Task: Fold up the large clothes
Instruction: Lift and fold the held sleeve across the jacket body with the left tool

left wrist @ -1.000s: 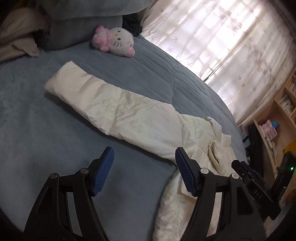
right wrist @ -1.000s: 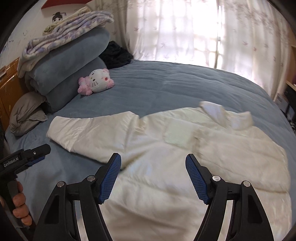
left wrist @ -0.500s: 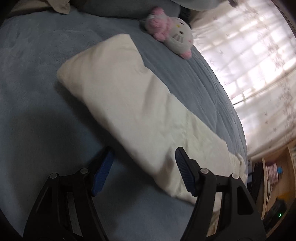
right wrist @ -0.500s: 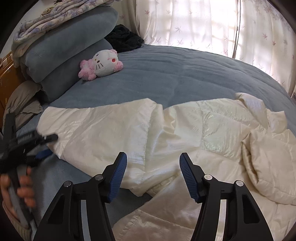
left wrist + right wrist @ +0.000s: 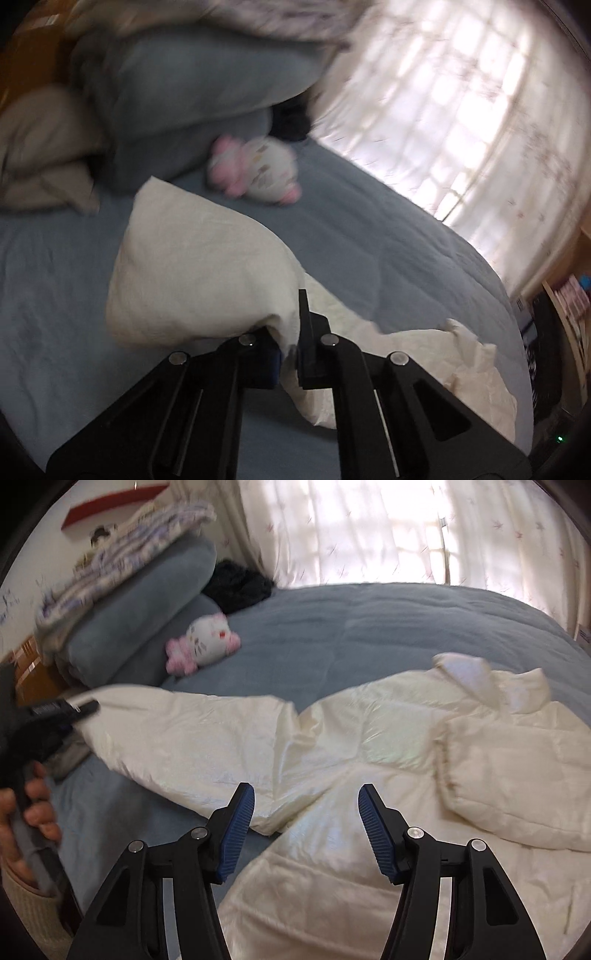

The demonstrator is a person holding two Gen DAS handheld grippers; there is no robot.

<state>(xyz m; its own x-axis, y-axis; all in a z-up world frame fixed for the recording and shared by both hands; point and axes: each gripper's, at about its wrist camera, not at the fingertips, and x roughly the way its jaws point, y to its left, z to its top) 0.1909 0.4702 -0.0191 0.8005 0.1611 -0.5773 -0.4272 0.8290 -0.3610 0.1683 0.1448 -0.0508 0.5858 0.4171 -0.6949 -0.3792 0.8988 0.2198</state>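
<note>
Left tongs (image 5: 290, 354) just snapped shut pinching jacket sleeve (image 5: 192, 266) for folding inward; right tongs (image 5: 306, 834) spread, empty, above jacket (image 5: 406, 746).

One jacket (image 5: 369, 738), one plush toy (image 5: 201, 642)

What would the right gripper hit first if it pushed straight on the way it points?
Most likely the cream jacket: the open right gripper aims down at the spot where its sleeve joins the body. Nothing else seems to lie between, though depth is hard to judge.
</note>
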